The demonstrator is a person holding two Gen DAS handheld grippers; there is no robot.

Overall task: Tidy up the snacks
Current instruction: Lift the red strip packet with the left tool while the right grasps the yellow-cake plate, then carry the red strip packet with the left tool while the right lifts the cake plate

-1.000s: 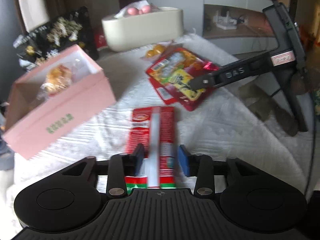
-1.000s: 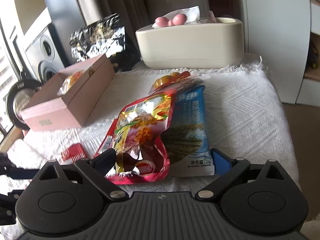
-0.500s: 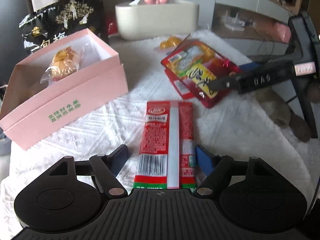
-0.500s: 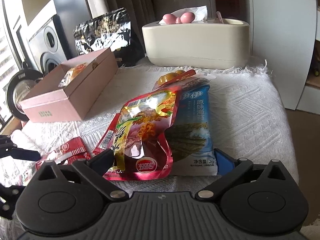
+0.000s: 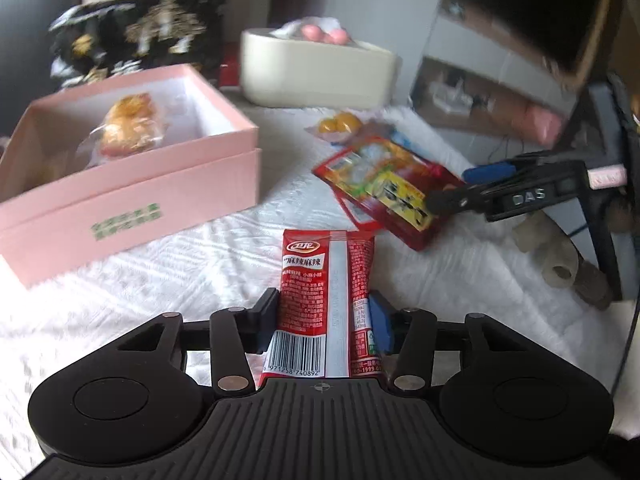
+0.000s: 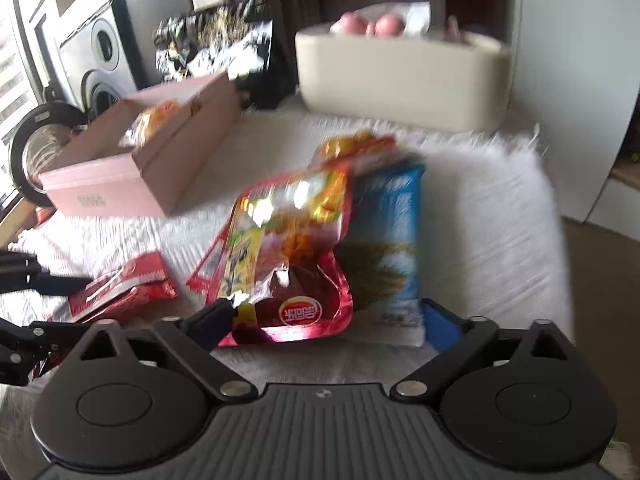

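On the red snack packet [image 5: 326, 300] in front of me, a barcode at its near end carries the digits 971258 740892, and a red oval logo sits at its far end over a white band of Chinese characters. At 2 o'clock from it, my other tool's arm [image 5: 528, 196] reads "DAS". The pink box [image 5: 132, 200] at 10 o'clock bears two lines of green print, too blurred to read. The red foil pouch [image 6: 288, 256] shows an oval logo, upside down, unreadable.

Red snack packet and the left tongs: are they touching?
Touching. The left wrist view shows the closing left tongs pressing both side edges of the red snack packet.
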